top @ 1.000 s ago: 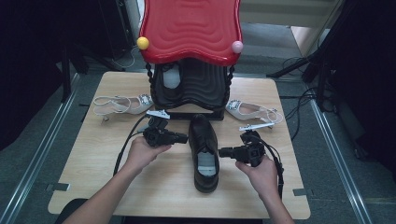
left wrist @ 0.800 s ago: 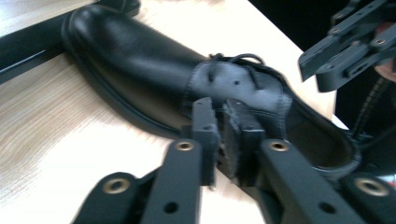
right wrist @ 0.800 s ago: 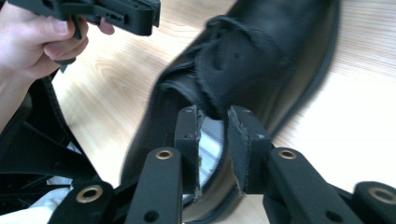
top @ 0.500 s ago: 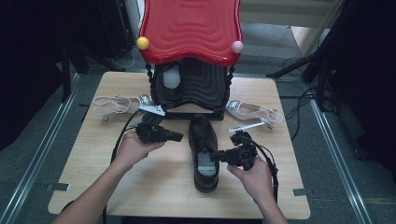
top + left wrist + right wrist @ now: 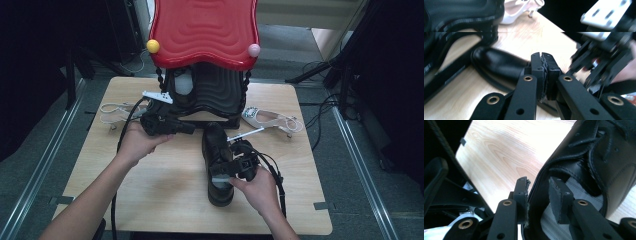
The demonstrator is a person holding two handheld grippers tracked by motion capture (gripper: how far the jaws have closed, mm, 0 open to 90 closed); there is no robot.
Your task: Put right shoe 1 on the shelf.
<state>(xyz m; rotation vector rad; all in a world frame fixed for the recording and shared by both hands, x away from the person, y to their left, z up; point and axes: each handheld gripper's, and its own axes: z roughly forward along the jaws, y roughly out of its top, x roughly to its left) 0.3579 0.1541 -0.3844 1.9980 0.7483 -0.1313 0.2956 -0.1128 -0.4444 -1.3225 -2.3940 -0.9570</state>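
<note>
A black leather shoe [image 5: 216, 142] lies in the middle of the wooden table [image 5: 160, 190], toe toward the stand. My right gripper [image 5: 221, 171] is at the shoe's opening. In the right gripper view it [image 5: 539, 182] stands open astride the collar of the shoe [image 5: 599, 157], one jaw outside and one inside over the grey insole. My left gripper [image 5: 192, 129] hovers just left of the toe. Its jaws [image 5: 541, 56] are pressed together with nothing between them, and the shoe's toe [image 5: 496, 62] lies just behind them.
A stand with a red wavy top [image 5: 202, 30] and a black base [image 5: 212, 95] occupies the back middle of the table. One white sandal [image 5: 112, 112] lies at the back left, another [image 5: 272, 120] at the back right. Cables trail from both grippers.
My right gripper has moved left from beside the shoe onto its opening, jaws now astride the collar. My left gripper has drifted back toward the stand, still shut.
</note>
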